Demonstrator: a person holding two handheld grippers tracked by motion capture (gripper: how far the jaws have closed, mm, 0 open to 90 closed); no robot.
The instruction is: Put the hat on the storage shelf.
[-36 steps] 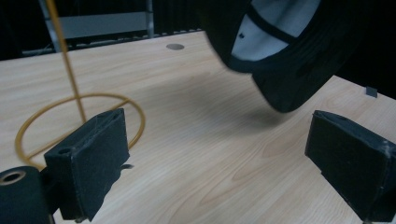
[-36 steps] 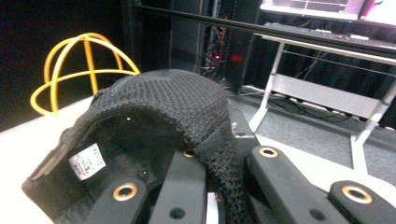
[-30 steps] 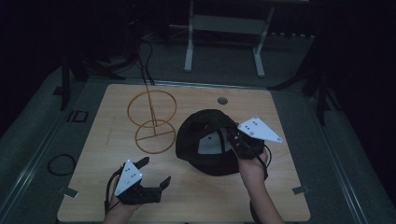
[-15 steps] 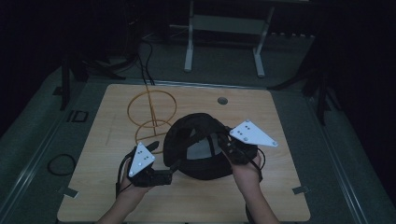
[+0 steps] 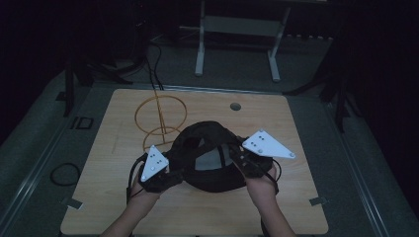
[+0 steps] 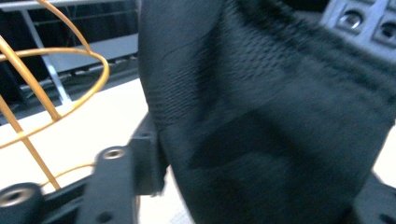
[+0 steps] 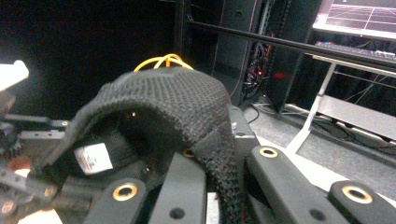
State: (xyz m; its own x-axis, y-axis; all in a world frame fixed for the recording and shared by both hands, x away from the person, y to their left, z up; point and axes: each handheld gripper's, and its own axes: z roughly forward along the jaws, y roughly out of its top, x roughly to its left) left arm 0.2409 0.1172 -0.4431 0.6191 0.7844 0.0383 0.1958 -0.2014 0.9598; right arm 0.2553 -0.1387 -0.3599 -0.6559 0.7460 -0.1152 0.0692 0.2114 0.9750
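There is 1 black knitted hat (image 5: 210, 158) on the wooden bench (image 5: 296, 128), 1 yellow wire stand (image 5: 159, 118) behind it toward the far left, and 2 claws, 1 in each of the person's hands. The hat sits at the middle of the near half of the bench, opening turned up, with a pale label (image 7: 93, 158) showing inside it in the right gripper view. The left claw (image 5: 170, 177) comes in low from the near left, hand (image 5: 143, 190) wrapped round its body, grey plate tilted up, and its jaws stand on either side of the hat's left edge; in the left gripper view the knit (image 6: 261, 116) fills the space between them, so it has the fabric pinched. The right claw (image 5: 242, 160) reaches in from the near right, the hand (image 5: 262, 180) under it, plate angled outward. In the right gripper view its 2 jaws are drawn close together with the hat's ribbed rim (image 7: 219, 154) squeezed between them. Both forearms rise from the near edge, converging on the hat. The wire stand is upright, just beside the hat's far left side.
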